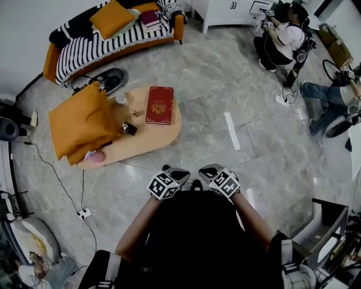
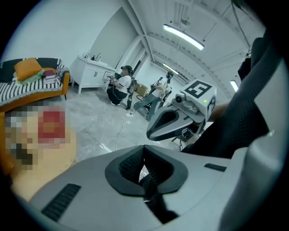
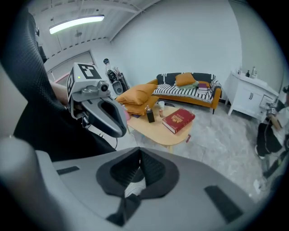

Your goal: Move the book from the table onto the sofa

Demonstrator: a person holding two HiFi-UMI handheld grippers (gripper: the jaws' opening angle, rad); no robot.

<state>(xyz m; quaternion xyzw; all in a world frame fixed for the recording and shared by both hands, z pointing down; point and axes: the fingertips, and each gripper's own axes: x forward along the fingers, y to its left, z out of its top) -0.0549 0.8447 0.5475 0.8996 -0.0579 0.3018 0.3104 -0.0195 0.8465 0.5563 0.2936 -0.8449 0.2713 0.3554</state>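
Book (image 1: 160,105), red with a gold-stamped cover, lies flat on the oval wooden tabletop (image 1: 161,135), not on the sofa (image 1: 51,61).

Grey stone-tile floor (image 1: 225,84) spreads out from the person's feet, and a white power strip (image 1: 84,213) lies on it close by. On the tabletop, left of the book in the head view, are a small dark bottle (image 1: 128,128), a white cup (image 1: 120,99) and a pile of orange cushions (image 1: 82,121). Beyond it the orange sofa, draped in a striped throw, carries another orange cushion (image 1: 111,17) and a few books (image 1: 150,18). A white cabinet (image 1: 225,11) stands by the far wall, with people (image 1: 282,39) sitting on the floor near it.

Left tongs (image 1: 172,171) and right tongs (image 1: 210,170) are held side by side close to the person's body, well apart from the tabletop. Each pair of jaws is closed together with nothing between them.

The right gripper view looks straight at the book, bottle and sofa. The left gripper view faces the cabinet and the seated people, and it alone shows the ceiling strip lights (image 2: 183,37).
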